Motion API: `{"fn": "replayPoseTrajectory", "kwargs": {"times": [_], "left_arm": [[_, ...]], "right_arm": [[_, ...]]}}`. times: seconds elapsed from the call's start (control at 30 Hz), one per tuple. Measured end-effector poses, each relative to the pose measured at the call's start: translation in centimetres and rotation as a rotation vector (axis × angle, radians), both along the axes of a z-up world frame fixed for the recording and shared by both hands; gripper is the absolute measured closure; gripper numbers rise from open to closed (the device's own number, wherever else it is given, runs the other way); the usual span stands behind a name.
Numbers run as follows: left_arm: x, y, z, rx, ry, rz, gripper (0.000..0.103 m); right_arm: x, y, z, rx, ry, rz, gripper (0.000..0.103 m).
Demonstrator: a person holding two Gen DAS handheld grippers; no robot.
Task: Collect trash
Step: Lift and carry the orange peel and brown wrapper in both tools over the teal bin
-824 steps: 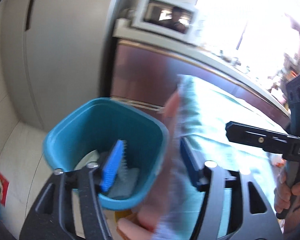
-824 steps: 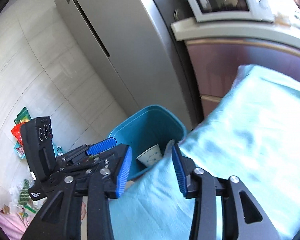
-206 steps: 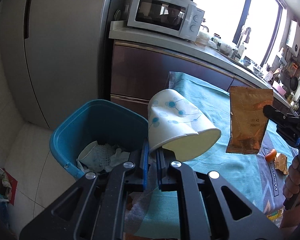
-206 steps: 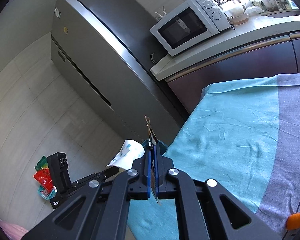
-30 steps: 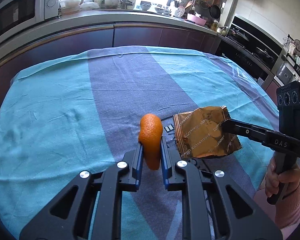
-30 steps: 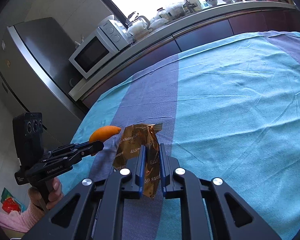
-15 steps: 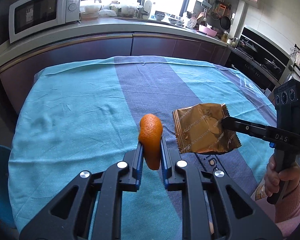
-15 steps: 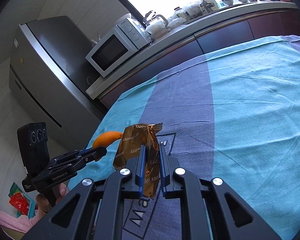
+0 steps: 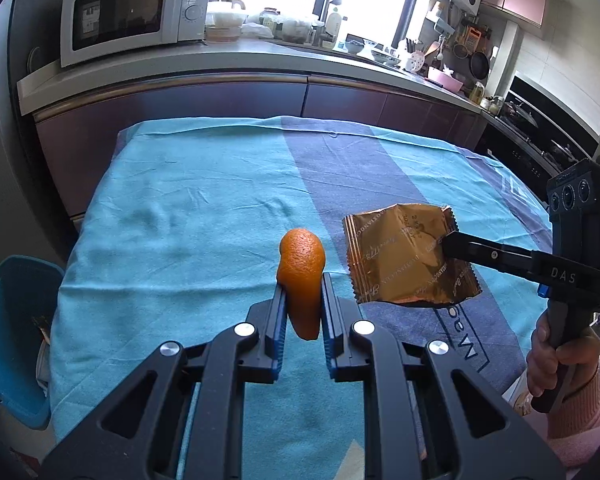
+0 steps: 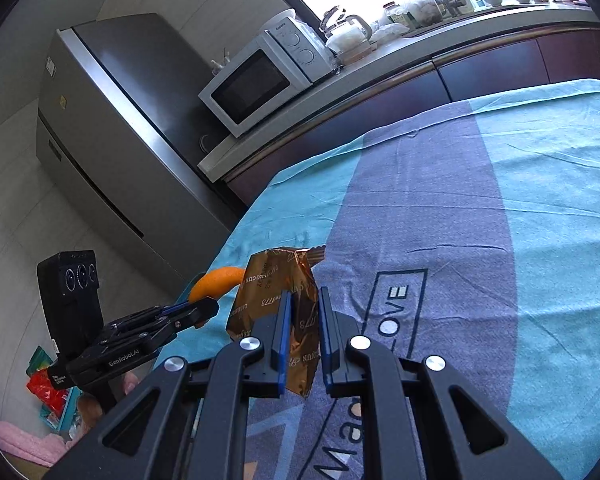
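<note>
Left wrist view: the left gripper (image 9: 303, 304) pinches an orange peel (image 9: 302, 271) above the blue tablecloth (image 9: 172, 216). At three o'clock, the right gripper (image 9: 446, 242) pinches a gold wrapper (image 9: 404, 252). The blue bin (image 9: 8, 320) stands at nine o'clock.

Right wrist view: the right gripper (image 10: 303, 320) squeezes the gold wrapper (image 10: 276, 284). At nine o'clock, the left gripper (image 10: 204, 306) holds the orange peel (image 10: 216, 280).

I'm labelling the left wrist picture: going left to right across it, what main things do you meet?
Blue bin → orange peel in the left gripper → gold wrapper → right gripper → hand.
</note>
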State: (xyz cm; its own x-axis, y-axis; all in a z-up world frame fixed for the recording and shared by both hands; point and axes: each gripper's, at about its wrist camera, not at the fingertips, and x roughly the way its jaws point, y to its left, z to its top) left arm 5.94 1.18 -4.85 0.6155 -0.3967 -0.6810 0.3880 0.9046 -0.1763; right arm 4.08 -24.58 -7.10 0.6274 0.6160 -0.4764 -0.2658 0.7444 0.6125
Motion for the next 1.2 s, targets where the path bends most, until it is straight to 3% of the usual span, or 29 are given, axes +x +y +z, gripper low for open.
{"fn": "replayPoseTrajectory", "kwargs": {"times": [1.2], "left_arm": [[-2.0,5.2,1.6,0.001,-0.040,0.148,0.087]], "right_arm": [[2.7,5.7,0.4,0.013,-0.001,0.106,0.091]]}}
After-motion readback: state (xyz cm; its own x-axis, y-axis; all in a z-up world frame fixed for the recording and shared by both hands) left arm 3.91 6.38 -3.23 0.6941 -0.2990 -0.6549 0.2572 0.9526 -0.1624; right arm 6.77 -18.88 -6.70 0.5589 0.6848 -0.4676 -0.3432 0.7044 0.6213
